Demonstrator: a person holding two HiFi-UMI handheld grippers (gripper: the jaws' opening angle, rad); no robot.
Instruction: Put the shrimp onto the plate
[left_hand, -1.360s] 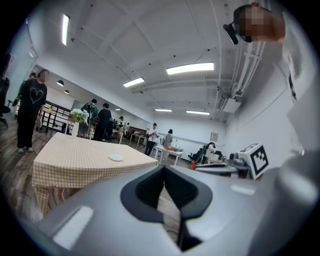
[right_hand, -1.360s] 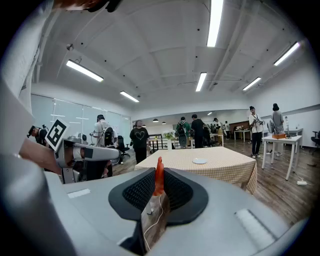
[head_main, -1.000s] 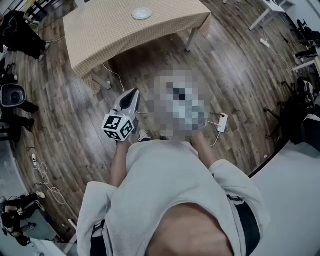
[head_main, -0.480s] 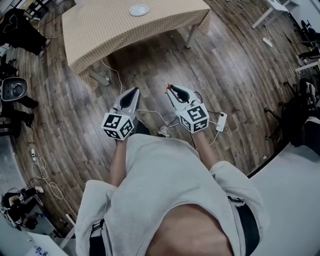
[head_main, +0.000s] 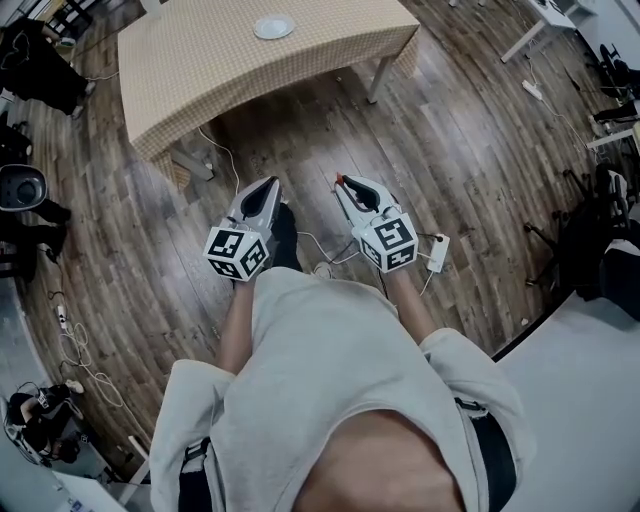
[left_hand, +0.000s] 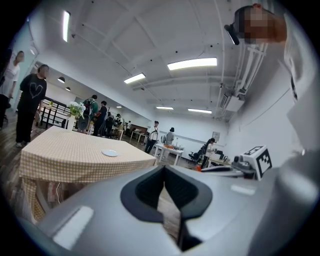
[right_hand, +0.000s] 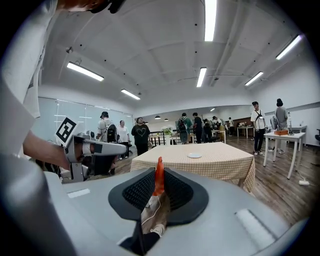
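An orange-red shrimp (right_hand: 159, 176) sticks up between the pads of my right gripper (right_hand: 159, 172), which is shut on it. In the head view the shrimp (head_main: 338, 179) shows as a red tip at the end of the right gripper (head_main: 342, 183), held above the wooden floor. My left gripper (head_main: 268, 184) hangs level beside it, its jaws together with nothing in them (left_hand: 164, 170). A small white plate (head_main: 273, 27) lies on the checked-cloth table (head_main: 200, 70) well ahead of both grippers. The plate also shows in the left gripper view (left_hand: 109, 153) and the right gripper view (right_hand: 194, 155).
A white power strip (head_main: 437, 252) and cables lie on the floor by my right side. Several people stand beyond the table (right_hand: 200, 167). White desks (right_hand: 282, 135) stand at the right, dark gear (head_main: 22, 188) at the left.
The table and plate have slid slightly left in the head view. The right gripper with the shrimp, behind a patch in the oldest frame, now shows. A dark shoe has come forward by the left gripper.
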